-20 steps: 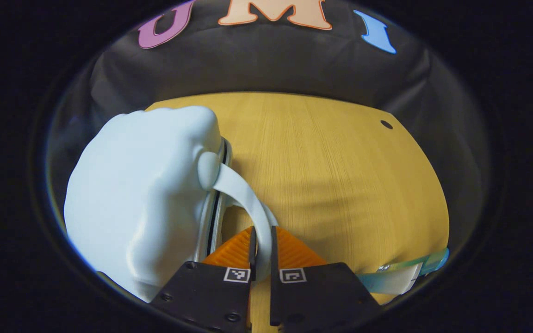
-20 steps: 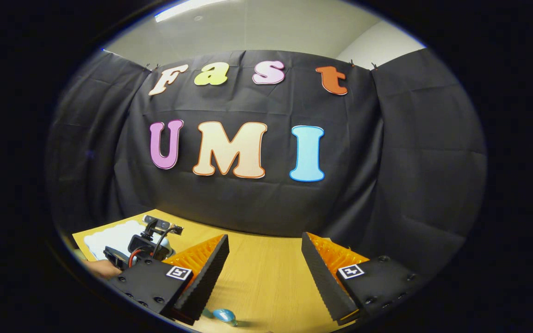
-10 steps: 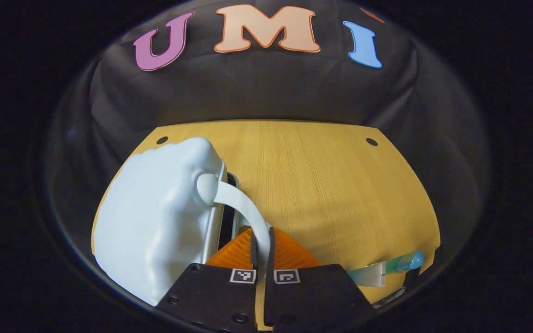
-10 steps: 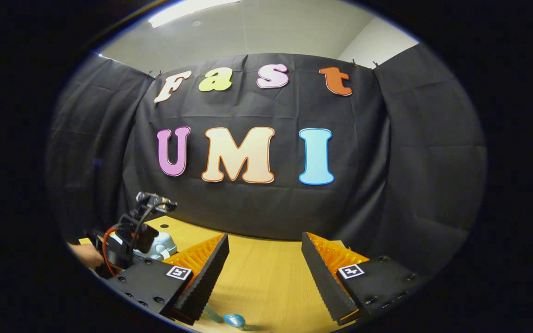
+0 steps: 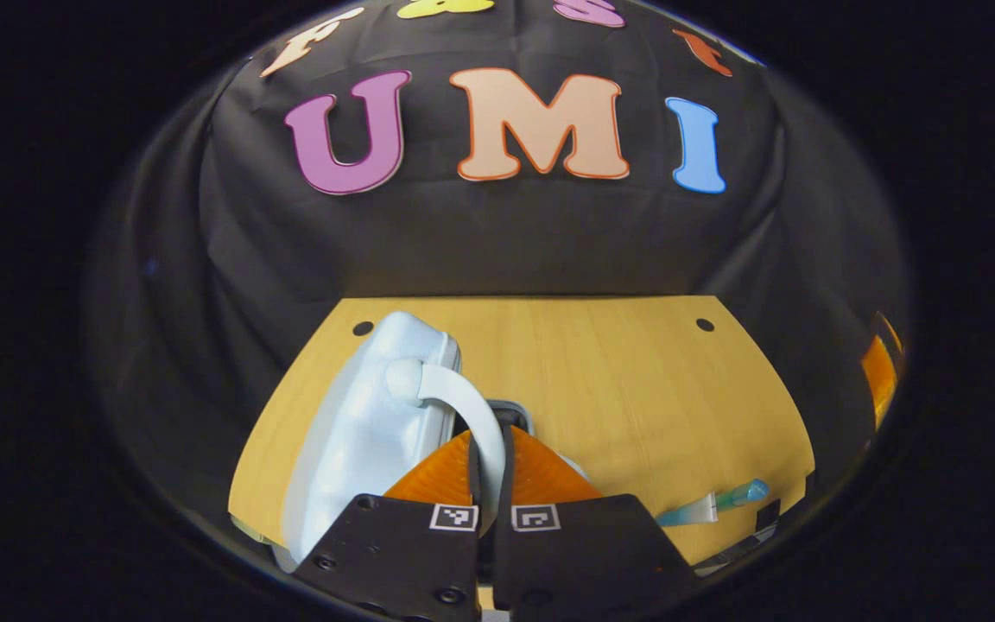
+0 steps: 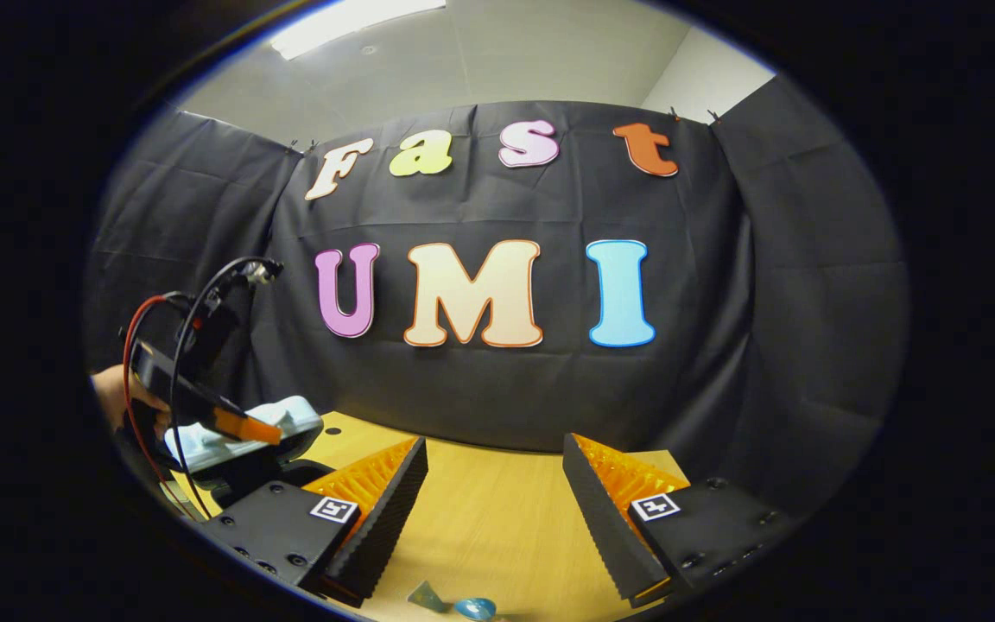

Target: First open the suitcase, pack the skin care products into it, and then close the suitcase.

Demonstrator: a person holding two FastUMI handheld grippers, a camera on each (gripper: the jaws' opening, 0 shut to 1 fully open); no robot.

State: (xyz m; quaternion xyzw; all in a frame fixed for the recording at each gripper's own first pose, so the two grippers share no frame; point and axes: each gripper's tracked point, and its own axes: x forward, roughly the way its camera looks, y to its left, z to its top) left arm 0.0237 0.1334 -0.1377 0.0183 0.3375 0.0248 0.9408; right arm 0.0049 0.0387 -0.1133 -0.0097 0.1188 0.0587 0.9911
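A pale blue suitcase (image 5: 359, 432) lies on the left of the wooden table (image 5: 618, 389). My left gripper (image 5: 491, 436) is shut on its curved white handle (image 5: 463, 402), and the lid is raised, showing a dark gap under its edge. In the right gripper view the lifted lid (image 6: 247, 428) hangs at the far left under the left gripper (image 6: 195, 397), which a hand (image 6: 109, 393) holds. My right gripper (image 6: 493, 484) stands open above the table with nothing between its fingers. A skin care tube (image 5: 713, 505) with a teal cap lies near the table's front right; the tube (image 6: 463, 606) also lies just below the right gripper.
Black cloth walls close the table (image 6: 497, 527) at the back and on both sides. Two small holes (image 5: 705, 325) mark its far corners. Red and black cables (image 6: 148, 345) loop over the left gripper.
My left gripper has risen and drawn back with the handle in it, and the suitcase lid has swung up from the base. The right gripper has stayed open, almost in place.
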